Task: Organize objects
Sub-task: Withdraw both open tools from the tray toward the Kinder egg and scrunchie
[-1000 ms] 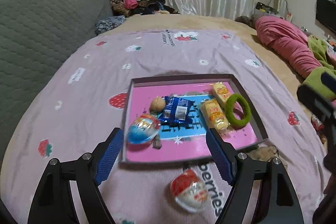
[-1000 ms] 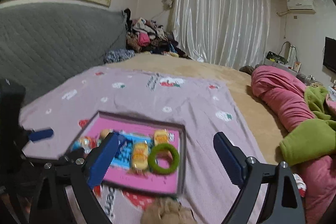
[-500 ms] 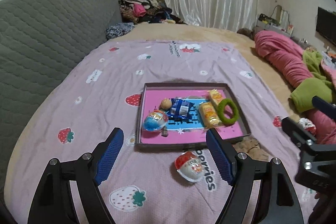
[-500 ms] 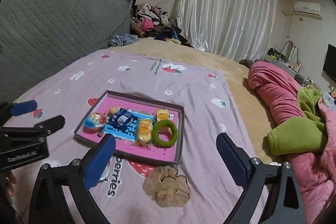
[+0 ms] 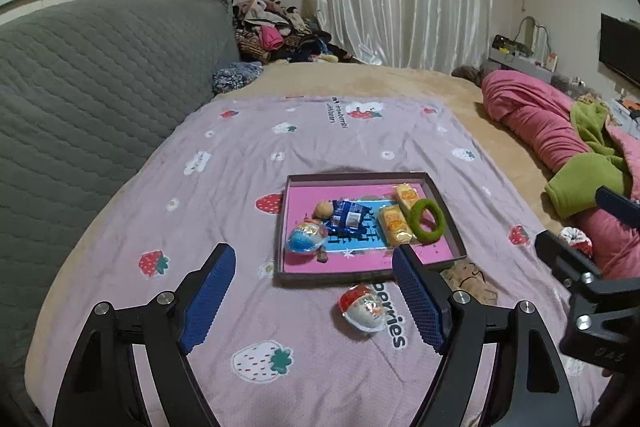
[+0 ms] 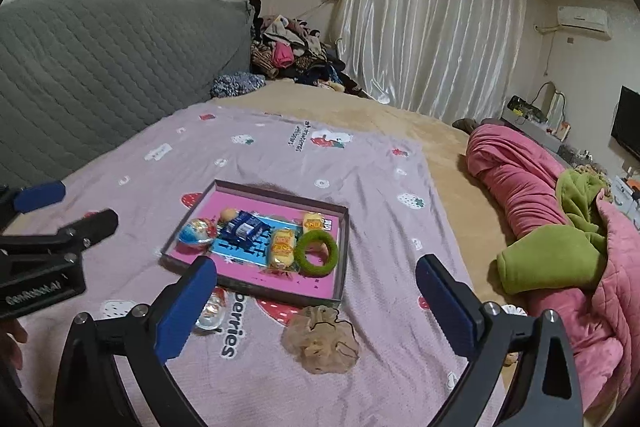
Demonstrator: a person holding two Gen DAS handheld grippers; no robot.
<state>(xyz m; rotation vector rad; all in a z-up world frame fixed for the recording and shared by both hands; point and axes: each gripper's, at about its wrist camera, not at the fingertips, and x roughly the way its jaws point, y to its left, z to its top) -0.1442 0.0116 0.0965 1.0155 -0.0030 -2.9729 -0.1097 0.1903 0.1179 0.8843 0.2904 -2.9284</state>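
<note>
- Both hand-held grippers have pulled back and up from the tray (image 5: 440, 205), which looks smaller now.
- The left hand-held gripper (image 5: 314, 295) is open and empty.
- A red-and-white egg (image 5: 362, 309) lies on the bed blanket (image 5: 240, 155), just in front of the tray.
- A blue egg (image 5: 306, 235), blue packet (image 5: 347, 218), yellow cakes (image 5: 394, 225) and green ring (image 5: 427, 219) sit in the tray.
- A tan scrunchie (image 6: 320, 339) lies near the tray.
- The right hand-held gripper (image 6: 316, 301) has just been opening, with nothing in it.
</note>
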